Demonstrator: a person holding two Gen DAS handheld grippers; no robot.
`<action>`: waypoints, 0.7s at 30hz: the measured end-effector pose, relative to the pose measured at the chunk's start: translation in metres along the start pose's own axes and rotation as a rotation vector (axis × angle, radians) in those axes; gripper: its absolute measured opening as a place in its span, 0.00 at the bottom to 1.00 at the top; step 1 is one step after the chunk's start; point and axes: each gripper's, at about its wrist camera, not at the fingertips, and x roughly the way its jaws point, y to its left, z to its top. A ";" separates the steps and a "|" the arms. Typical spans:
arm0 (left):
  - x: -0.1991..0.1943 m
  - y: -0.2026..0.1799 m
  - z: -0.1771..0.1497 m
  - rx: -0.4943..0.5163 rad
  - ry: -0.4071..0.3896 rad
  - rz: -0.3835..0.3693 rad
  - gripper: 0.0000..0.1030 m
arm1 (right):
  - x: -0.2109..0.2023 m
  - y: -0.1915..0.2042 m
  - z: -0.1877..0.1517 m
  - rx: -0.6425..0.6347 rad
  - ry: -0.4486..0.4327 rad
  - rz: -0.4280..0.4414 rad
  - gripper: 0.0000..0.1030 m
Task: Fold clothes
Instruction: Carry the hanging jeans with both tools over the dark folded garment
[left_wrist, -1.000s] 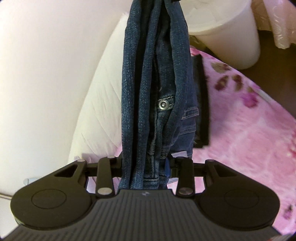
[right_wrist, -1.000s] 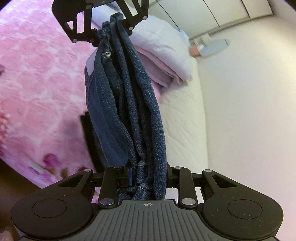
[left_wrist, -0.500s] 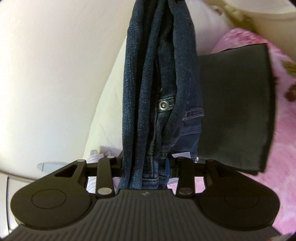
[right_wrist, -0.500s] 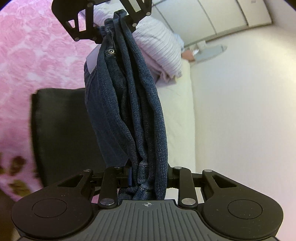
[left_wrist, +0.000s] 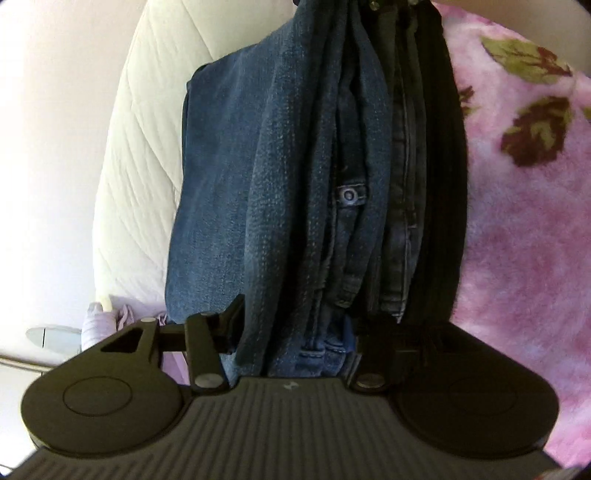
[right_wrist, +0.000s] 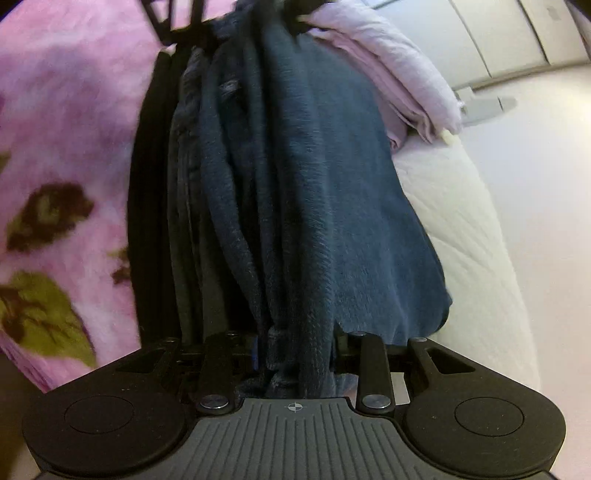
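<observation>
A: Left wrist view is showing the jeans bunched into long folds, and the left gripper is clamping one end of them between its jaws. Where is the other end?

B: Right wrist view is giving the answer. The right gripper is pinching the other end in closed jaws, so the jeans are hanging stretched between the two tools, just above the bed. A loose denim flap is already spreading toward the white mattress side.

A: So I am judging that they are setting the jeans down. How to do it well?

B: I think both grippers should be coming down level and together, keeping the cloth a little tight, so the folds are landing flat and not rolling. The jaws should be opening only when the denim is resting fully.

A: What is lying under it?

B: A folded black garment is lying directly beside or below the jeans, on the pink blanket. I cannot tell if they are touching.

A: And around?

B: A lilac pile of folded cloth is sitting near the far end, on the white mattress. This pile and the mattress edge are limiting the space, so the flap may be catching there or hanging over the side.
</observation>
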 end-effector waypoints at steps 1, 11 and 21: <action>-0.001 0.008 0.000 0.014 -0.004 0.011 0.44 | 0.000 -0.005 0.001 0.034 0.009 0.007 0.30; 0.014 -0.006 -0.027 0.076 -0.066 0.041 0.43 | -0.015 -0.024 0.004 0.200 0.023 -0.089 0.30; 0.034 0.033 -0.045 0.024 -0.042 0.175 0.43 | -0.025 -0.017 0.012 0.263 0.032 -0.118 0.30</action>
